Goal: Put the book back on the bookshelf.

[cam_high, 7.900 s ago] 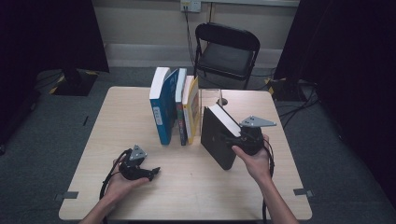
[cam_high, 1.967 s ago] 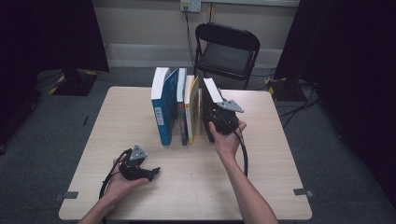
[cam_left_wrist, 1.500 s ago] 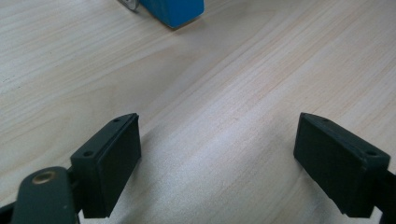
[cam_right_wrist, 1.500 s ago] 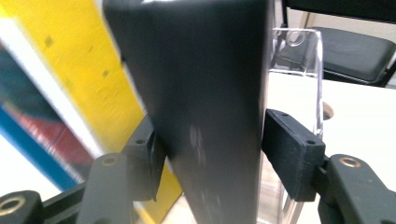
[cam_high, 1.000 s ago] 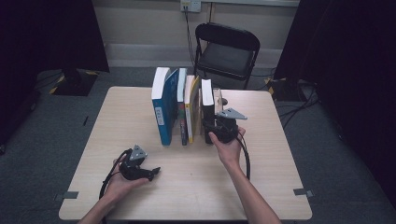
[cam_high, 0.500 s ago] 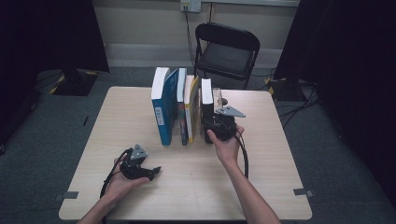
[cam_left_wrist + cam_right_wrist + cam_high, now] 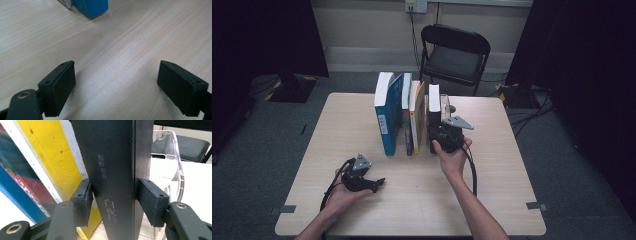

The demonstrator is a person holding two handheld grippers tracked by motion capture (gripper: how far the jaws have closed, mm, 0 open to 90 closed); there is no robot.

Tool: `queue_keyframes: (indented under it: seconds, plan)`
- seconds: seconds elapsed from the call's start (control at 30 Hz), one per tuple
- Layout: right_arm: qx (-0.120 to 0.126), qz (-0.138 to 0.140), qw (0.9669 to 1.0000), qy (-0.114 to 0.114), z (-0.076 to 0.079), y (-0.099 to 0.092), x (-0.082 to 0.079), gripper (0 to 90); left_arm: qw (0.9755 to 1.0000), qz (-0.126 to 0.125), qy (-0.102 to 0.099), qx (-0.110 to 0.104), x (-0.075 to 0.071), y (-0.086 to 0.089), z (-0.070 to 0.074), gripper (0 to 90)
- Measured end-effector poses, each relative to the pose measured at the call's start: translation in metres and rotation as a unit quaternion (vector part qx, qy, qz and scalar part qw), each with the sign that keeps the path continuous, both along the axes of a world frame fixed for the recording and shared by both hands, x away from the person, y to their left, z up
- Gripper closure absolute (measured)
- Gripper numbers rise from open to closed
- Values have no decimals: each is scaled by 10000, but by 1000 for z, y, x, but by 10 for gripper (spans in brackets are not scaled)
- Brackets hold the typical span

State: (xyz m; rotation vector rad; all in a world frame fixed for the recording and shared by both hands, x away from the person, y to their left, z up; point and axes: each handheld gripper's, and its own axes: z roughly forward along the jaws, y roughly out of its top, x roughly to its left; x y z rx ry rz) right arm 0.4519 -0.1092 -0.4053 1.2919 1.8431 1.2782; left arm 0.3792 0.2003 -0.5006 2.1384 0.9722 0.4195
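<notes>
The left gripper (image 7: 374, 183) rests on the bench (image 7: 492, 200) with jaws wide open, unmoved. Beyond it, the right gripper (image 7: 113, 195) clamps the black book (image 7: 117, 157), now upright beside the yellow book (image 7: 56, 152); earlier it leaned, apart from the row.

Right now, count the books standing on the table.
4, in one row: a blue book at the left, a thin book, a yellow book, and a black book in the right gripper. Thinner ones may be hidden.
</notes>
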Motion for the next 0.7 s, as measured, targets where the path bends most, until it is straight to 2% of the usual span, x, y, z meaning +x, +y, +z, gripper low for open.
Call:
queue_keyframes:
  seconds: [0.17,0.27,0.37,0.43,0.57,0.67,0.7]
  plan:
    - [17,158,9998,83,1,-4,2,442,10000,14,2,-1,-2,0,0,152]
    - [6,175,9998,113,4,-2,6,373,10000,3,-5,23,-2,1,0,152]
    - [-51,166,9998,50,8,3,8,315,10000,3,-4,20,-2,1,0,152]
    - [-80,126,9999,30,10,5,10,301,10000,-4,-5,21,-2,1,0,152]
    - [44,62,10000,-33,19,7,14,285,10000,-2,-6,19,-2,1,0,152]
    - [32,2,9999,-108,25,10,15,290,10000,-5,2,30,-2,1,0,153]
    - [43,-16,9999,-105,26,10,16,323,10000,-4,1,28,-2,1,0,152]
